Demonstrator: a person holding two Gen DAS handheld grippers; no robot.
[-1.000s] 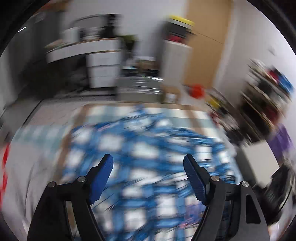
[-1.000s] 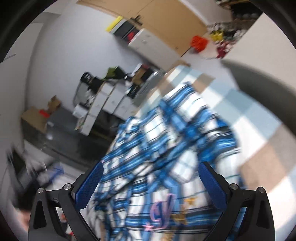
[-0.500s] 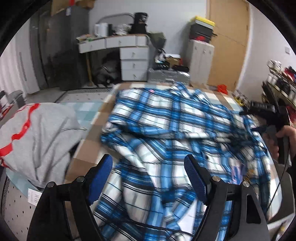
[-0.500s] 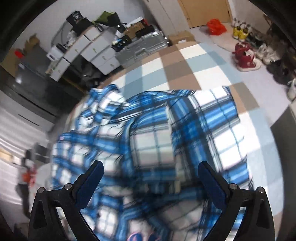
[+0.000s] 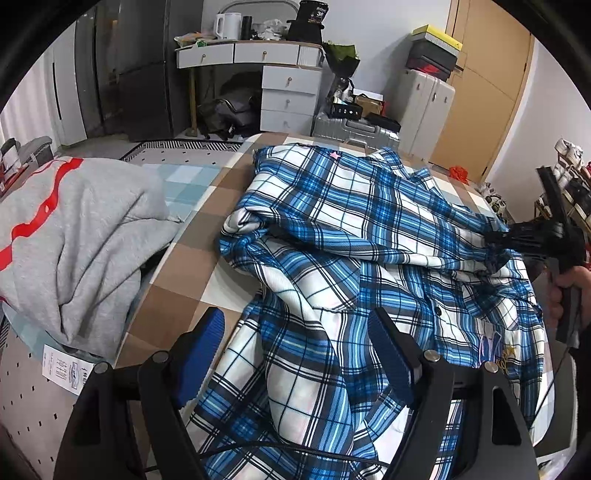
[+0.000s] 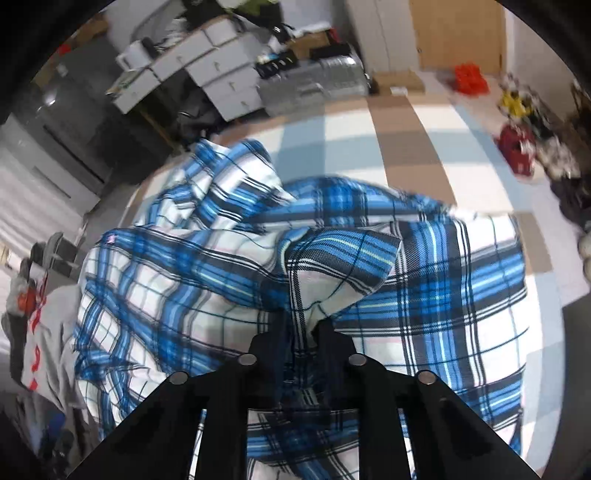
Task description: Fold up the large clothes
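Jaws of the right gripper [image 6: 301,332] are closing on a bunched fold of the blue plaid shirt [image 5: 354,236], while the left gripper [image 5: 295,354] hovers wide over its near hem. That shirt lies crumpled across the checkered table [image 5: 177,295], a grey garment [image 5: 74,236] heaped at its left.

On top of the desk [image 5: 255,46] at the far wall stands a black box [image 5: 313,10] with the number "36" in white on its front; the smaller print under it is too fine to read. A white tag [image 5: 66,369] hangs at the edge of the grey sweatshirt [image 5: 74,236] on the left, covered in dark printed lines and a small emblem, none of it legible. The blue plaid shirt [image 5: 369,229] carries embroidery near its hem [image 5: 496,350], a looping pink-and-purple figure beside a gold star, but no letters can be made out.
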